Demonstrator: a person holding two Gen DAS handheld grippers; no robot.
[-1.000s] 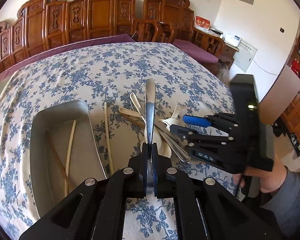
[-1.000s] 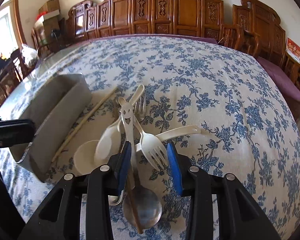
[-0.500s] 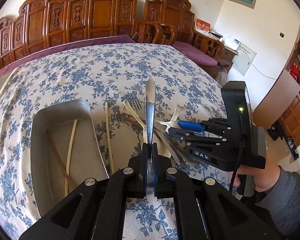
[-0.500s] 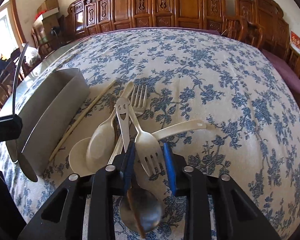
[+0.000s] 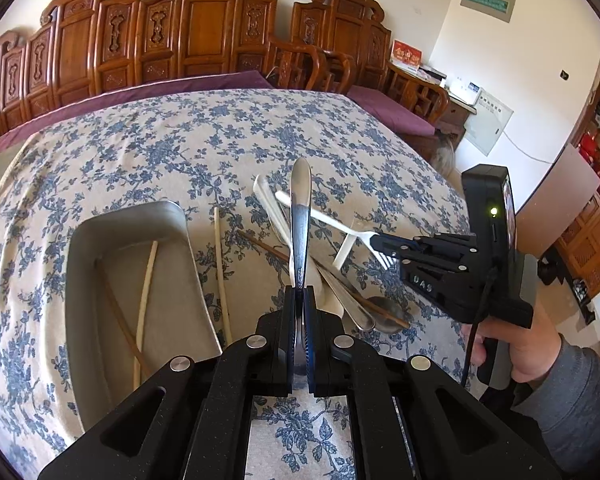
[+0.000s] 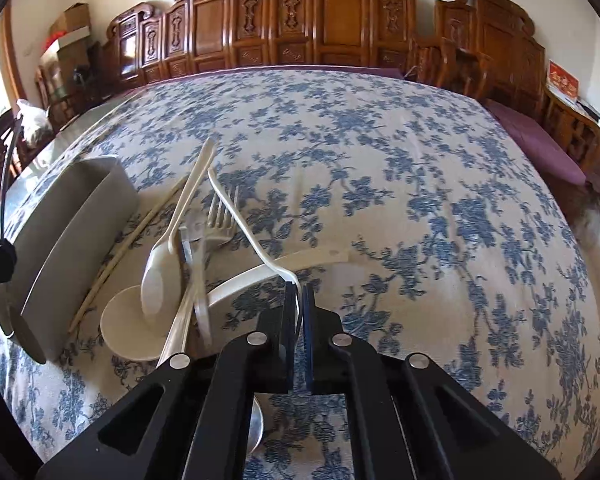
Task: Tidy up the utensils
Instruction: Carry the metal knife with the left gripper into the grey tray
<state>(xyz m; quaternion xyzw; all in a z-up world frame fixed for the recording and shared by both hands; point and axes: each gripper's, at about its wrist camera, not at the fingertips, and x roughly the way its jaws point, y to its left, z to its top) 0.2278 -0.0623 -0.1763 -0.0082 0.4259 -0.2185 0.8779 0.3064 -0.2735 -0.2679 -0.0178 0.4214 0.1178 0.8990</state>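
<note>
My left gripper (image 5: 299, 300) is shut on a metal spoon (image 5: 301, 216), whose handle points forward over the table. In the right wrist view that spoon's bowl (image 6: 26, 334) hangs at the left edge, beside the tray. The jaws of my right gripper (image 6: 299, 300) are closing tight on a white plastic fork (image 6: 240, 216), and its handle rises away from me. From the left wrist view, the right gripper (image 5: 380, 246) holds the fork (image 5: 324, 218) by its tine end above the utensil pile. The metal tray (image 5: 132, 220) holds a pale chopstick (image 5: 144, 304) and a brown chopstick (image 5: 118, 316).
On the floral cloth lie a cream spoon (image 6: 160, 276), a round cream ladle (image 6: 124, 332), a metal fork (image 6: 220, 216), a white handle (image 6: 316, 258) and a pale chopstick (image 6: 128, 240). A brown chopstick (image 5: 266, 249) crosses the pile. A person's hand (image 5: 528, 344) holds the right gripper. Carved wooden chairs ring the table.
My right gripper's jaws closed onto the white fork and lifted it off the pile, so it now hangs free of the other utensils. The left gripper and its spoon stayed put.
</note>
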